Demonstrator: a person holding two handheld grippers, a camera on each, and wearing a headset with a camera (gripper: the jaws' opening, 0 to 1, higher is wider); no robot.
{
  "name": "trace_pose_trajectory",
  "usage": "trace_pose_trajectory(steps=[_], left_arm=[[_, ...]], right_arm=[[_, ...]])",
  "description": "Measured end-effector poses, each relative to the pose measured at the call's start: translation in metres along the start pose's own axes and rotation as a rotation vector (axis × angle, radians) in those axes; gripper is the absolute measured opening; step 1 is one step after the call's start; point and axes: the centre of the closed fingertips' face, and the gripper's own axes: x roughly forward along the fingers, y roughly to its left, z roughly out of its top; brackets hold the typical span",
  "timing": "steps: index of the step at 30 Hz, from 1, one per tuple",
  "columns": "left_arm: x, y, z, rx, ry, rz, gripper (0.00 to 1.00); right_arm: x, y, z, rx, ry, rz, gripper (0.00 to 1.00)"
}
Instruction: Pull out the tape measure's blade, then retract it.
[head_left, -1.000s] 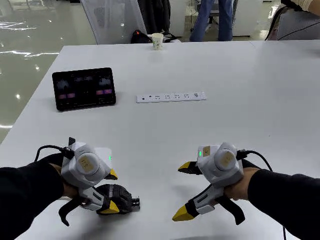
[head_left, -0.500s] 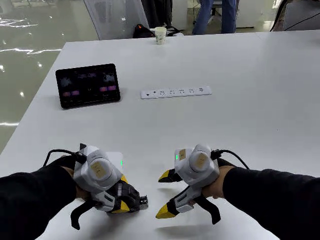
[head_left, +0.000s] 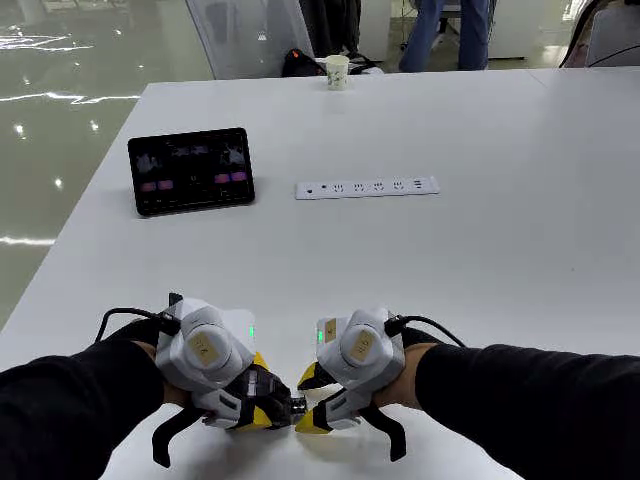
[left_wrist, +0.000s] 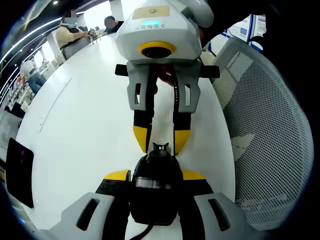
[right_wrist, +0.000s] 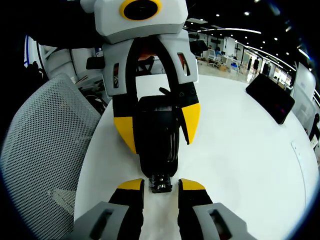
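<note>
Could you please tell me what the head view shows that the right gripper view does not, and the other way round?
The head view adds the paper cup at the table's far edge and the person's dark sleeves. The right gripper view adds a grey mesh chair beside the table edge, and a close look at the blade's end tab lying between the open tips of the right hand-held gripper. Both show the black tape measure clamped in the left hand-held gripper, the dark tablet and the white table.
</note>
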Motion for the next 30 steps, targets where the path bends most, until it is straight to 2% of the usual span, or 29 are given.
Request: trace_pose_trajectory(steps=[2, 3, 4, 6, 9, 12, 13, 15, 16, 17, 20, 30], left_arm=[[-0.0001, -0.0005, 0.0002, 0.0, -0.001, -0.001, 0.31], [-0.0003, -0.0006, 0.0, 0.003, -0.001, 0.0, 0.31], [-0.0003, -0.0004, -0.0003, 0.002, -0.002, 0.001, 0.31], [-0.0004, -0.0001, -0.0001, 0.002, -0.005, 0.002, 0.31], [-0.0005, -0.0003, -0.0002, 0.007, -0.007, 0.005, 0.31], [0.0, 0.0003, -0.0008, 0.014, -0.004, 0.01, 0.31], [-0.0001, 0.0002, -0.001, 0.016, -0.003, 0.011, 0.31], [-0.0007, 0.0004, -0.0014, 0.014, -0.007, 0.011, 0.31], [-0.0006, 0.0007, -0.0011, 0.01, -0.011, 0.013, 0.31], [-0.0018, 0.001, -0.0021, 0.009, -0.014, 0.012, 0.31], [-0.0021, 0.0009, -0.0019, 0.003, -0.025, 0.006, 0.31], [0.0, 0.0014, -0.0026, 0.005, -0.021, 0.007, 0.31]], right_arm=[[0.0013, -0.0022, 0.0012, -0.039, 0.015, -0.035, 0.13], [0.0026, 0.0021, 0.0013, -0.048, 0.015, -0.016, 0.13], [0.003, -0.0004, -0.0005, -0.061, 0.027, -0.038, 0.13], [0.0029, -0.0006, 0.0008, -0.078, 0.022, -0.039, 0.13], [0.0028, -0.002, -0.0007, -0.052, 0.019, -0.027, 0.11], [0.0029, -0.0011, -0.0006, -0.074, 0.024, -0.018, 0.11], [0.0026, -0.0016, -0.0008, -0.061, 0.017, -0.017, 0.11], [0.002, -0.0005, -0.0014, 0.025, -0.008, -0.002, 0.11], [0.0012, -0.0012, -0.0016, 0.035, -0.013, 0.004, 0.11], [-0.0002, -0.002, -0.0029, 0.007, -0.008, 0.005, 0.11], [0.0003, -0.0007, -0.0025, 0.004, -0.004, 0.012, 0.1], [-0.0006, -0.0003, -0.0032, -0.02, 0.005, 0.009, 0.1]])
